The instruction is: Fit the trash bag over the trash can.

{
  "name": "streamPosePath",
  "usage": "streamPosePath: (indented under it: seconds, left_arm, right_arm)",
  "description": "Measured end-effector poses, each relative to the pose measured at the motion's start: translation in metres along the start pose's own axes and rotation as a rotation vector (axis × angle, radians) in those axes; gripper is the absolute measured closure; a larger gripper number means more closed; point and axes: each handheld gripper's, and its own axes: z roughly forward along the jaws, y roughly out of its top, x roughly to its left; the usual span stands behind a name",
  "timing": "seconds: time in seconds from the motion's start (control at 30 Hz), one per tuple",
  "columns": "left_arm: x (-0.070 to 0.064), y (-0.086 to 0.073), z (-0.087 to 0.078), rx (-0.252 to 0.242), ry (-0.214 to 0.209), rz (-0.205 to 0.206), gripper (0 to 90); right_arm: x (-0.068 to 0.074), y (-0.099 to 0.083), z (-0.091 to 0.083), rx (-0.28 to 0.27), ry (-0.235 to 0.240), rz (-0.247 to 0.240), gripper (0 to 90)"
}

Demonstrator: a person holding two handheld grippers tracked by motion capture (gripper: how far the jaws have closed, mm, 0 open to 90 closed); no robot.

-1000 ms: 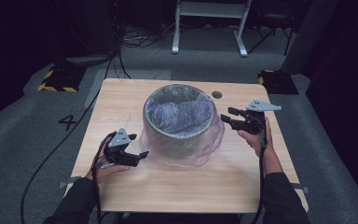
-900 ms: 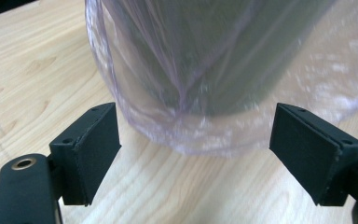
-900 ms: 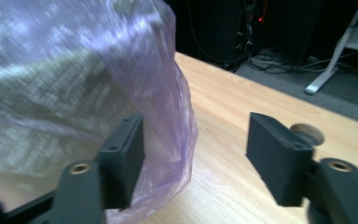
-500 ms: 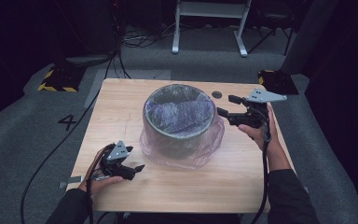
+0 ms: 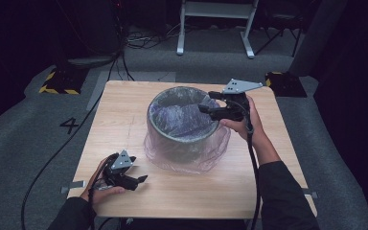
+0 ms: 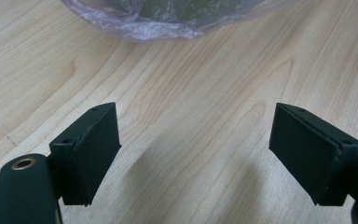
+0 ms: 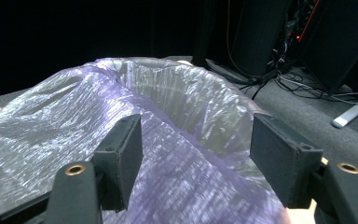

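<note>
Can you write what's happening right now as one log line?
left gripper: open, low over table | right gripper: open, at bin rim | bag: lining bin

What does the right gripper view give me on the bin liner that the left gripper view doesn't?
The right gripper view looks over the bin's rim: the purple liner drapes over the rim and lines the inside wall, with the right gripper open just above it and dark floor and cables beyond. The left gripper view gives the wooden table close up, the left gripper open and empty above it, and the liner's crumpled bottom edge lying on the wood. Both show the liner and a gripper with its jaws apart, holding nothing.
</note>
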Motion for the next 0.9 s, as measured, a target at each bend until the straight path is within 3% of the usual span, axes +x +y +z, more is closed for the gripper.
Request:
streamPosePath:
  seconds: [0.13, 0.2, 0.53, 0.73, 0.83, 0.9]
  left_arm:
    - [0.000, -0.001, 0.002, 0.013, -0.002, 0.005, 15.7]
    - [0.000, -0.002, 0.003, 0.018, -0.005, 0.006, 15.7]
    - [0.002, -0.002, 0.010, 0.048, -0.014, 0.007, 15.6]
    - [0.003, -0.002, 0.011, 0.060, -0.021, -0.002, 14.9]
    - [0.003, -0.002, 0.011, 0.061, -0.021, -0.002, 14.9]
    - [0.003, -0.002, 0.011, 0.061, -0.021, -0.002, 14.9]
  right_arm:
    - [0.002, 0.001, 0.007, 0.008, 0.003, 0.001, 33.2]
    - [0.002, 0.001, 0.010, 0.009, -0.020, 0.006, 33.3]
    - [0.003, -0.001, 0.017, 0.024, -0.004, 0.012, 32.7]
    - [0.010, -0.002, 0.025, 0.063, 0.021, -0.029, 33.1]
    - [0.015, -0.003, 0.030, 0.085, 0.058, -0.041, 33.1]
    - [0.017, -0.004, 0.033, 0.114, 0.051, -0.056, 33.1]
